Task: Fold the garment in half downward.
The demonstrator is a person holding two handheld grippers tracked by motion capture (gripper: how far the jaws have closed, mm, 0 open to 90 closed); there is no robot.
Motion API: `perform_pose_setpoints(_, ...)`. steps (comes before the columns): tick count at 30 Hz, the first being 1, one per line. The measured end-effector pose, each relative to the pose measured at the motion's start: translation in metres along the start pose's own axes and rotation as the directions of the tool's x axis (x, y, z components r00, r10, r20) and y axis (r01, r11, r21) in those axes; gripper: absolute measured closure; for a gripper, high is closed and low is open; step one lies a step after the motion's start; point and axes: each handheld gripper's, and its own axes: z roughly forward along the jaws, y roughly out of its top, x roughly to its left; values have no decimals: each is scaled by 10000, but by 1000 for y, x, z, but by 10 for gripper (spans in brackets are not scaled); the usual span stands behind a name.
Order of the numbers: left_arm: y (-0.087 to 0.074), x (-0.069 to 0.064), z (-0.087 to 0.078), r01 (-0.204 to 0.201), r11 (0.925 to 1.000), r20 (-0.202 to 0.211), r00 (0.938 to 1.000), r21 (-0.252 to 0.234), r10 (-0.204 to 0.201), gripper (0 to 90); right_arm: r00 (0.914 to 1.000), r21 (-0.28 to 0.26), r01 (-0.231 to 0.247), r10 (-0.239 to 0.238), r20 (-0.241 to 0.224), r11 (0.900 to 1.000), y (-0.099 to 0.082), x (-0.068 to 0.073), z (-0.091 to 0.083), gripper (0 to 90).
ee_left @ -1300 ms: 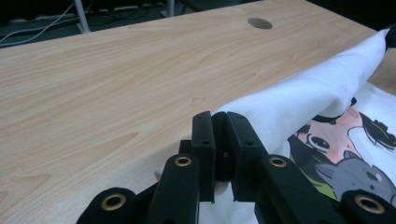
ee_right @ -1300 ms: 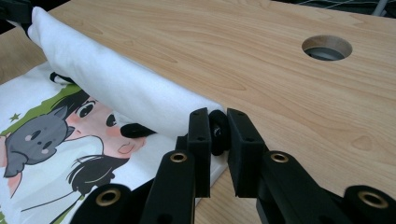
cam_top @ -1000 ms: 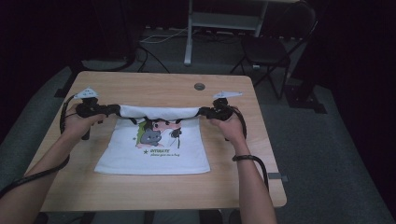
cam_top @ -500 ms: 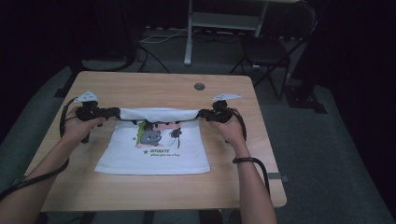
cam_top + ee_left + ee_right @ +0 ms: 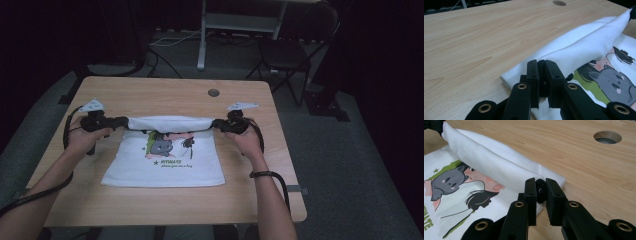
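My left gripper (image 5: 121,121) was clenched on the left end of the white T-shirt's (image 5: 165,167) far edge, the fabric pinched between its jaws and lifted into a roll above the printed front. The shirt itself lay flat on the table (image 5: 150,95), toward the near edge and about midway between the left and right edges, with the cartoon print facing up. In the left gripper view the pinch looked shallow, taking only the corner of the fold, so I judged that a hard pull toward me could strip the cloth out on that side and leave the fold crooked.

Across the middle, the raised edge sagged slightly between my hands; if I brought it down unevenly, it could crease over the print.

My right gripper (image 5: 216,124) was likewise clamped on the right end of that edge. Its hold also sat near the corner, and if one hand led the other, the fold line could skew or the lower layer drag across the wood.
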Motion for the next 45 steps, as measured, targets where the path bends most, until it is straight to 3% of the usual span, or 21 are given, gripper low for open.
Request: perform_pose_setpoints(45,-16,-19,-16,-837,9964,147,9964,116,835,823,9985,226,538,-535,-140,9983,-17,13,-8,800)
